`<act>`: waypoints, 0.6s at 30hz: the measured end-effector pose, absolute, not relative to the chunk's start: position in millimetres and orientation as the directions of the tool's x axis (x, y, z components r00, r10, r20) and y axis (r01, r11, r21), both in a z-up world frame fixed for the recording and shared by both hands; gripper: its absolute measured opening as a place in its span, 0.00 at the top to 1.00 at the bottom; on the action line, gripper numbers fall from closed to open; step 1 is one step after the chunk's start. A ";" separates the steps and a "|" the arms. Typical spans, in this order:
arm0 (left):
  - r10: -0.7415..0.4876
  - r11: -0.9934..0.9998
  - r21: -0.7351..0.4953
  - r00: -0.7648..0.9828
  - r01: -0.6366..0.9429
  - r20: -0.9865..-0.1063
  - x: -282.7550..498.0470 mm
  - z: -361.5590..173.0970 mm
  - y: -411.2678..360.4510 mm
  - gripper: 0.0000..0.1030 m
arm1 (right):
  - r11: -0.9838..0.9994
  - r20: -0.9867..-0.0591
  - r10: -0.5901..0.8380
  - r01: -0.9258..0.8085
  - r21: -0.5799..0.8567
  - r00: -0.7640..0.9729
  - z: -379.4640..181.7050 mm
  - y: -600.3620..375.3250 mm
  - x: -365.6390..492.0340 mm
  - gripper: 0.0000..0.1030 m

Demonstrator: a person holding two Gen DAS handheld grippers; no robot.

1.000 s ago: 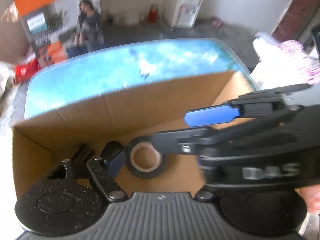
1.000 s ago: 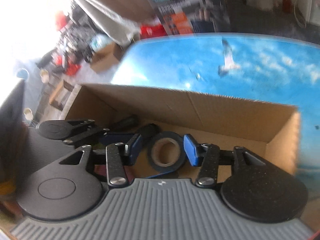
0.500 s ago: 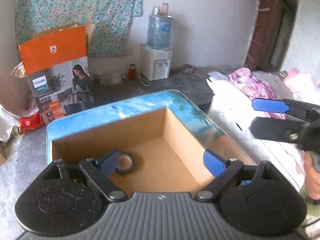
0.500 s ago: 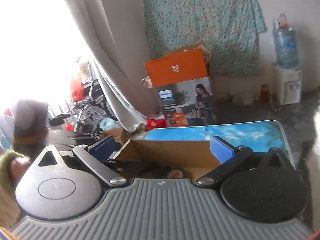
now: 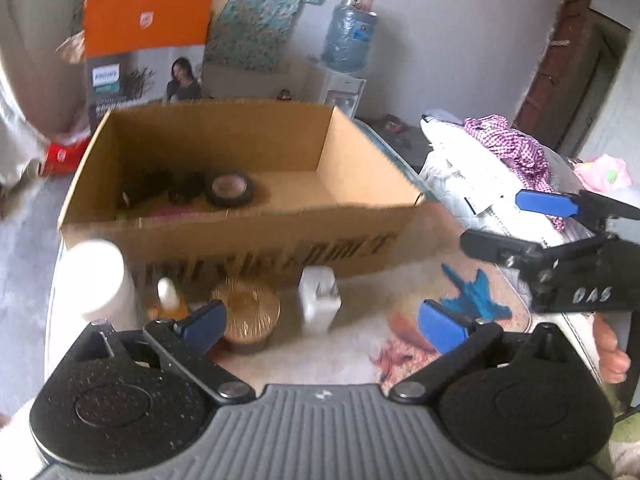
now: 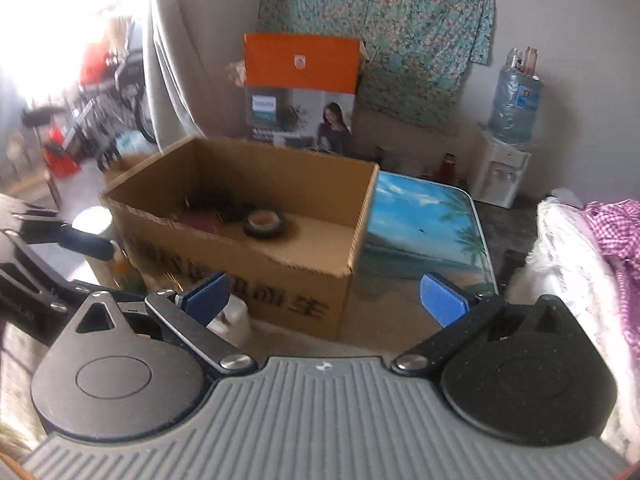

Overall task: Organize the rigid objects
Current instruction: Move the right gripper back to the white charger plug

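Both the left hand-held gripper [image 5: 322,326] and the right hand-held gripper [image 6: 324,298] gape wide, holding nothing, above the beach-print counter [image 6: 420,224]. Ahead, the black tape roll [image 5: 229,189] lies inside the brown cardboard box [image 5: 256,236]; behind, a white water dispenser [image 6: 500,172] stands against the wall.

Orange Philips carton [image 6: 300,92] against floral cloth [image 6: 400,32]; water dispenser [image 6: 508,136]; pink checked fabric [image 5: 508,148], perhaps clothing.

"PHILIPS" on orange-topped carton [image 5: 145,52]; "DAS" on right tool [image 5: 548,220]; blurred unreadable print on cardboard box [image 5: 256,240]
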State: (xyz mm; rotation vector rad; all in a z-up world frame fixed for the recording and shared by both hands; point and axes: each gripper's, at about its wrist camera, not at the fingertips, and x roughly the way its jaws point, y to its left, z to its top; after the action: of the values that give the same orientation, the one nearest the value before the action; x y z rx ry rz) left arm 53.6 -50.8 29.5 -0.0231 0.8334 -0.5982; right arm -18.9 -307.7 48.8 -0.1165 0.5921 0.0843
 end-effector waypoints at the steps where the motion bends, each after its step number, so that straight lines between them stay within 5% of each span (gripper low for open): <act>1: -0.513 0.833 -0.256 0.511 0.491 -0.689 52.5 25.0 -49.5 0.00 | 0.992 -0.566 0.046 -0.106 -0.074 0.823 45.1 -308.3 -21.0 0.01; 10: -0.525 0.798 -0.189 0.507 0.571 -0.684 36.7 13.0 -70.3 0.00 | 0.999 -0.446 0.042 -0.040 0.015 0.894 41.9 -342.8 -37.7 0.01; 18: -0.447 0.772 0.055 0.603 0.633 -0.661 22.9 -16.9 -112.5 0.01 | 0.924 -0.463 0.269 -0.092 0.370 0.844 16.6 -369.5 -19.5 0.01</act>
State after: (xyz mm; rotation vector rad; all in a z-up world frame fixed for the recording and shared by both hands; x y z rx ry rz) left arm 22.9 -112.5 -16.9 0.2985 0.6757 -0.6357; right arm -19.5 -369.5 16.6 0.3450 0.5339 0.1945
